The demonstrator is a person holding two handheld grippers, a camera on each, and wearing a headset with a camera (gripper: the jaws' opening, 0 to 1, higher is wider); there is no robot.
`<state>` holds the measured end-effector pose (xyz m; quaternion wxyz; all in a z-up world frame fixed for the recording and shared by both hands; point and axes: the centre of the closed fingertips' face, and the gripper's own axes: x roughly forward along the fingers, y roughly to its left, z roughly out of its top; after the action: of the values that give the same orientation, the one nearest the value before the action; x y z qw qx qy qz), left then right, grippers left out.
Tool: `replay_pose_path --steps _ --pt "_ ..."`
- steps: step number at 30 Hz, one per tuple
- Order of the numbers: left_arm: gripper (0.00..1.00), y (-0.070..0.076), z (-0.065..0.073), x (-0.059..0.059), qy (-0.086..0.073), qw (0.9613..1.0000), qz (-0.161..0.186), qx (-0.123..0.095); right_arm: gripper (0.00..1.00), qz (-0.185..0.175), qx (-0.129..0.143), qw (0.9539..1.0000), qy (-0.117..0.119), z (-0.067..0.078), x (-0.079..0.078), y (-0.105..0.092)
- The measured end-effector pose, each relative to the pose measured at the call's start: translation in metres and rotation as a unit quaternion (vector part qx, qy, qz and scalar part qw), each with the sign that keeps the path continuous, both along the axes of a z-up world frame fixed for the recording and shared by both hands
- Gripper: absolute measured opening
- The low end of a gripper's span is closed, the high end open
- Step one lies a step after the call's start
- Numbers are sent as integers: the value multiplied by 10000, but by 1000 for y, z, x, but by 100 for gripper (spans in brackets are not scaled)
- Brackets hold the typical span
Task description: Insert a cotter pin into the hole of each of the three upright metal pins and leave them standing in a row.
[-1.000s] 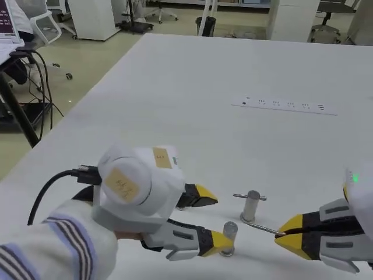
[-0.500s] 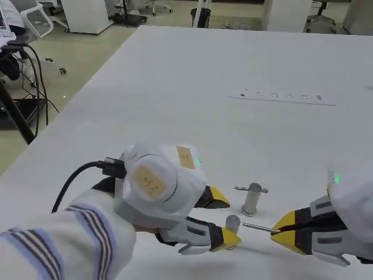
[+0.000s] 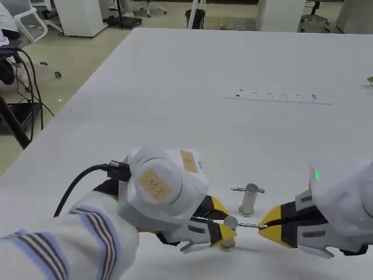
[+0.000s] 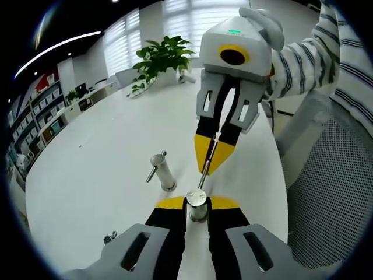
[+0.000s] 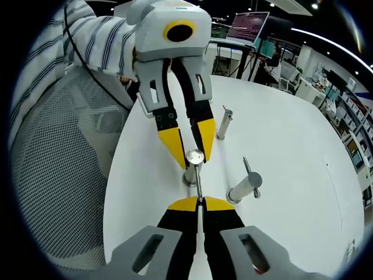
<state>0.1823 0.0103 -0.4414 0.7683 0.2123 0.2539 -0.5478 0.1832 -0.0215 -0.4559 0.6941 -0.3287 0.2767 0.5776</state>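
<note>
Ahead of the right gripper, pinching a cotter pin, the left gripper clamps a metal pin upright.
Pushed off-axis, the cotter pin could bend or slip from the grip.

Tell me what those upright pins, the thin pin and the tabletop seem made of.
The upright pins look like bare steel or similar metal: silvery, with bright glints. The cotter pin looks like thin shiny metal wire. The table seems white laminate or painted board: smooth, even, dull.
</note>
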Motion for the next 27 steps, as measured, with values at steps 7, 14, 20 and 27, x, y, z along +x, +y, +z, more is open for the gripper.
replay_pose_path --steps 7,14,20,27 --pt "9 -1 -1 -1 45 10000 32 -5 0 202 18 9998 -10 -2 1 10" --pt "9 -1 -1 -3 48 10000 10 33 0 704 -43 9975 -49 -1 -4 23" --pt "9 -1 -1 -4 58 10000 -7 77 0 1199 -195 9925 -123 0 -6 26" --pt "9 -1 -1 -4 26 9998 -79 161 0 1529 -378 9875 -98 1 -7 28"
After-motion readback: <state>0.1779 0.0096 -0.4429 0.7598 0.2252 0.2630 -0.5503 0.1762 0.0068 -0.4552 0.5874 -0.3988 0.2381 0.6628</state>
